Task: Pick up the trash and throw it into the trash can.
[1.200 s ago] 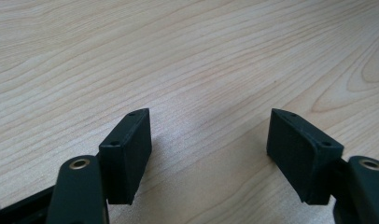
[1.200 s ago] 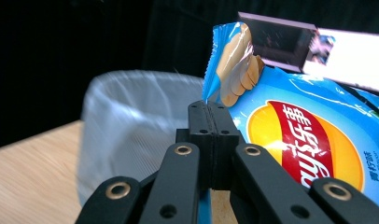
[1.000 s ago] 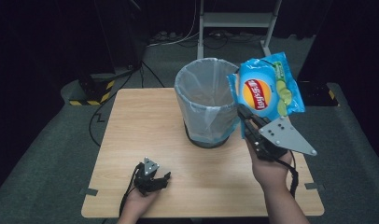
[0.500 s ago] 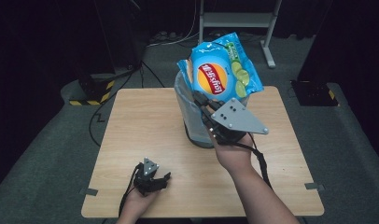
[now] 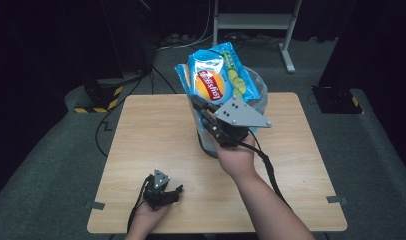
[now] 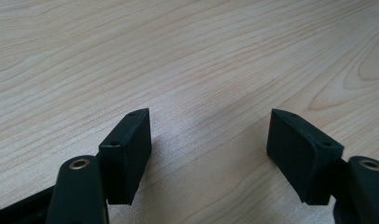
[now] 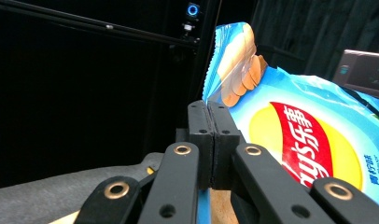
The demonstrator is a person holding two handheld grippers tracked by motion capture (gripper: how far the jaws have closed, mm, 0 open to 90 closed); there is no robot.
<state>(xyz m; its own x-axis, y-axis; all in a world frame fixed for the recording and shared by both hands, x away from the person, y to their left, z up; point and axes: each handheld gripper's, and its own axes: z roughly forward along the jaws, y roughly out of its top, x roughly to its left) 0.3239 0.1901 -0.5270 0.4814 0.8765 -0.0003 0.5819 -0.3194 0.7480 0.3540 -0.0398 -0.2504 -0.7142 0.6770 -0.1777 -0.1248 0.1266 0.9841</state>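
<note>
While right tongs (image 5: 203, 111) pinch chip bag (image 5: 217, 80) by lower edge, bag stands raised over bin (image 5: 258, 90) near worktop (image 5: 141, 135) far edge, bin mostly hidden behind it. Jaws pressed together on thin film, seen in right gripper view. Left tongs (image 5: 175, 191) rest near front left corner, jaws wide apart, nothing between. Bag likely light, puffy, slick, contents fragile; best hold at flat crimped seam, not belly.
</note>
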